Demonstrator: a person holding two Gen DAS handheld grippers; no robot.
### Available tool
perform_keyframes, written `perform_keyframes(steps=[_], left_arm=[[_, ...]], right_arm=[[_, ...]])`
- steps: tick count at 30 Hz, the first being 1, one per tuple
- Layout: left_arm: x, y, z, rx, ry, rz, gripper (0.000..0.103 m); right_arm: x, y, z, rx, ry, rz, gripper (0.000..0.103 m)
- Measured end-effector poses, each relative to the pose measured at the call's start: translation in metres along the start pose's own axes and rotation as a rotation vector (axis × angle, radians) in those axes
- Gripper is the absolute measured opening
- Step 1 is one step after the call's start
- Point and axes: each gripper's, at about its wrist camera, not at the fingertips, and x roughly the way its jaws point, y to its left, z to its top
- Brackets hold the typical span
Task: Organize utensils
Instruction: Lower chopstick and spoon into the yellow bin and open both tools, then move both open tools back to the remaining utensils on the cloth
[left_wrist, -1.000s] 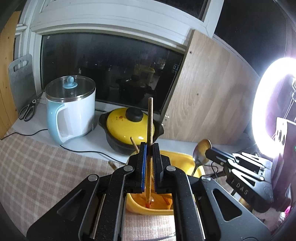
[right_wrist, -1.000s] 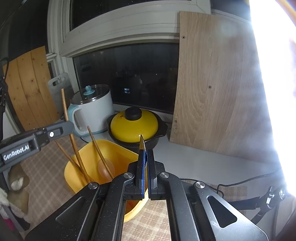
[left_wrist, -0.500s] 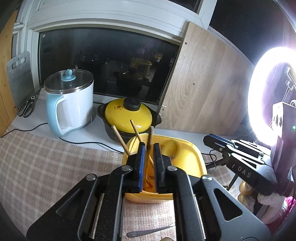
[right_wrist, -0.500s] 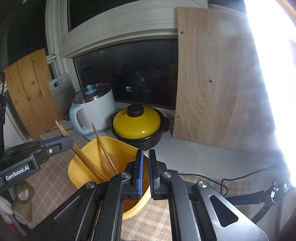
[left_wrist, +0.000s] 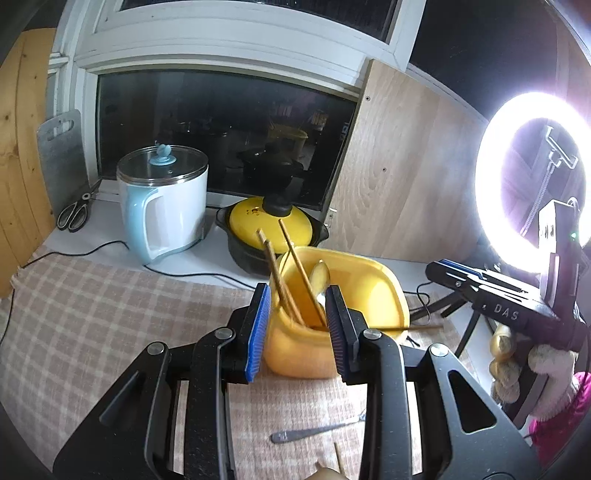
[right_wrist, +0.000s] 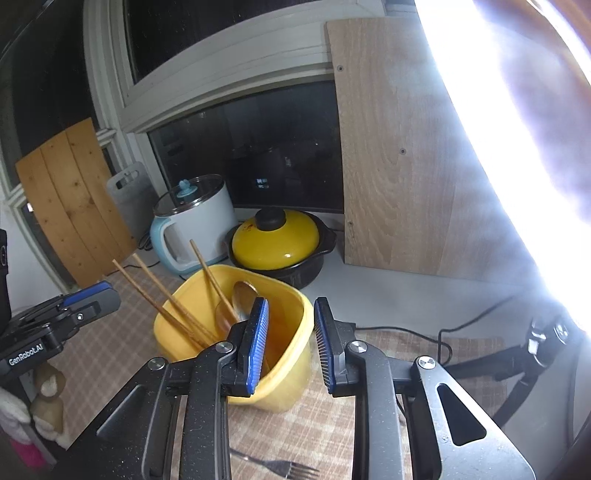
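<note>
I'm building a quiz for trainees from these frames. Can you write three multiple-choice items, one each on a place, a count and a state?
1. Where does the silver metal fork lie?
A. on the checked tablecloth near the camera
B. inside the white electric pot
C. on the windowsill

2. How many wooden chopsticks stand in the yellow plastic tub?
A. one
B. three
C. six

3. How does the right gripper stand?
A. clamped on a spoon
B. open and empty
C. shut on a chopstick

Answers:
1. A, the fork rests on the cloth below the gripper.
2. B, three sticks lean from the tub in the right wrist view.
3. B, its jaws have just been opening, nothing between the blue pads.
</note>
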Motion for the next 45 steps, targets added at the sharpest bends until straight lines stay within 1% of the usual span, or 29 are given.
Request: perform_keyframes(steps=[1, 3, 4, 10, 14, 23, 26, 34, 45], left_arm=[[-0.003, 0.001, -0.003, 0.004, 0.002, 0.005, 0.03], [-0.01, 0.002, -0.011, 0.012, 0.013, 0.016, 0.03], [-0.013, 0.004, -0.015, 0.01, 0.021, 0.019, 0.03], [-0.028, 0.011, -0.039, -0.027, 0.062, 0.025, 0.03], [-0.035, 0.013, -0.057, -0.043, 0.101, 0.028, 0.03], [-0.043, 0.013, -0.101, -0.097, 0.183, 0.031, 0.03], [-0.043, 0.01, -0.117, -0.109, 0.213, 0.023, 0.03], [-0.038, -0.017, -0.155, -0.109, 0.302, 0.001, 0.03], [-0.021, -0.055, -0.19, -0.068, 0.404, -0.021, 0.03]], right_arm=[[-0.005, -0.001, -0.004, 0.001, -0.003, 0.005, 0.031], [-0.012, -0.003, -0.011, 0.005, -0.008, 0.013, 0.041], [-0.015, -0.003, -0.014, 0.006, -0.007, 0.018, 0.042], [-0.031, -0.005, -0.041, 0.007, 0.031, 0.047, 0.042], [-0.035, -0.008, -0.059, 0.036, 0.073, 0.077, 0.042], [-0.03, -0.029, -0.099, 0.163, 0.172, 0.121, 0.042], [-0.03, -0.033, -0.11, 0.184, 0.197, 0.128, 0.042], [-0.032, -0.034, -0.131, 0.189, 0.25, 0.141, 0.042], [-0.034, -0.039, -0.159, 0.206, 0.311, 0.164, 0.042]])
